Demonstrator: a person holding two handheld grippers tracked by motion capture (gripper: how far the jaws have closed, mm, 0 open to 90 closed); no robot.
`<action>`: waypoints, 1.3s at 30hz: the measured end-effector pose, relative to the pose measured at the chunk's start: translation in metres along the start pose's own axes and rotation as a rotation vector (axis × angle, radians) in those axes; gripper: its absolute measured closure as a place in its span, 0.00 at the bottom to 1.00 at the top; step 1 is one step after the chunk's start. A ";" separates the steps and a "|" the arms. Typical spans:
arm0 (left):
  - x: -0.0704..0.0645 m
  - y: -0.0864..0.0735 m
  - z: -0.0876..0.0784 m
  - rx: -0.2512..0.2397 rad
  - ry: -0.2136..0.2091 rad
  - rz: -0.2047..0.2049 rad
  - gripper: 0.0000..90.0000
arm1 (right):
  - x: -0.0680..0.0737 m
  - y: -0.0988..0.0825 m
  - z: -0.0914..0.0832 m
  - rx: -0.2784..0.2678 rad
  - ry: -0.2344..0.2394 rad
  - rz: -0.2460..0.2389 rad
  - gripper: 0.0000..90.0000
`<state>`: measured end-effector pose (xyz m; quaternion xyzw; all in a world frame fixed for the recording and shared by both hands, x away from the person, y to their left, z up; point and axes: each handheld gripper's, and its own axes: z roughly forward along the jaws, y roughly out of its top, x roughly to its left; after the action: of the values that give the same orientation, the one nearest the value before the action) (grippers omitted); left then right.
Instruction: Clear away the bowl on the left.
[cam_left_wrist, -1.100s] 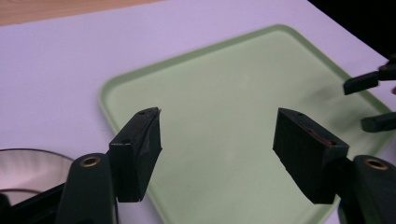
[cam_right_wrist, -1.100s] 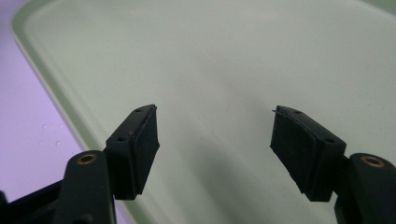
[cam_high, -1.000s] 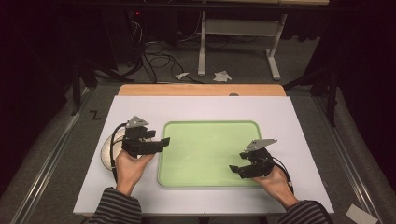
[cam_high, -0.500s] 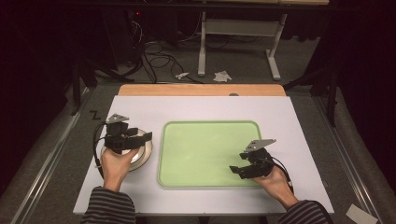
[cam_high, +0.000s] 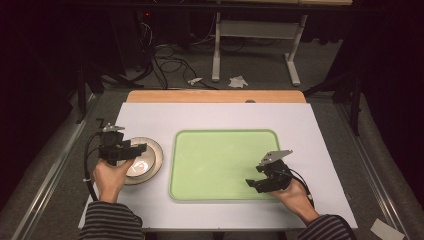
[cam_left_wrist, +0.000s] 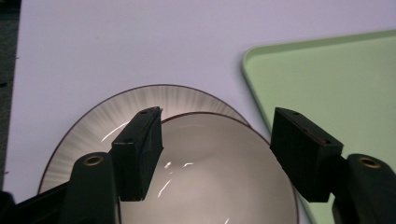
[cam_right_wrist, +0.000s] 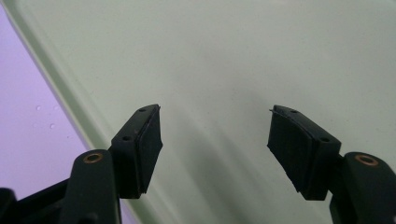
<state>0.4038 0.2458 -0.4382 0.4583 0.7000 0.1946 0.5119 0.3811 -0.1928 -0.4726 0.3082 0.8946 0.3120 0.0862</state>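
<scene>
Left of the green tray (cam_high: 225, 162), the bowl (cam_left_wrist: 205, 172) sits on its plate (cam_high: 150, 157). My left gripper (cam_left_wrist: 217, 154) hangs directly over it, jaws apart. Right gripper (cam_high: 260, 177), also agape, idles over the tray; I judge left nearer.

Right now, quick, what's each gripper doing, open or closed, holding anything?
Left gripper: open, holding nothing, over the bowl on its plate.
Right gripper: open, holding nothing, over the green tray.

A glossy white ceramic bowl (cam_left_wrist: 205, 172) with a thin dark rim sits upright on a round white ribbed plate (cam_left_wrist: 93, 126) with a dark edge, at lower left of the high view, just beside the tray.
</scene>
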 end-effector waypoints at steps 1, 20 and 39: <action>0.003 0.001 0.000 -0.005 0.007 -0.002 0.38 | 0.000 0.000 0.000 0.000 -0.001 0.000 0.40; 0.042 -0.006 0.018 0.095 0.172 -0.066 0.44 | 0.000 0.000 0.003 0.023 0.003 -0.007 0.41; 0.054 -0.013 0.027 0.161 0.214 -0.106 0.67 | 0.002 -0.001 0.006 0.042 0.009 -0.018 0.41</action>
<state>0.4192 0.2792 -0.4876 0.4368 0.7873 0.1580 0.4054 0.3812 -0.1891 -0.4777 0.3004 0.9041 0.2935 0.0786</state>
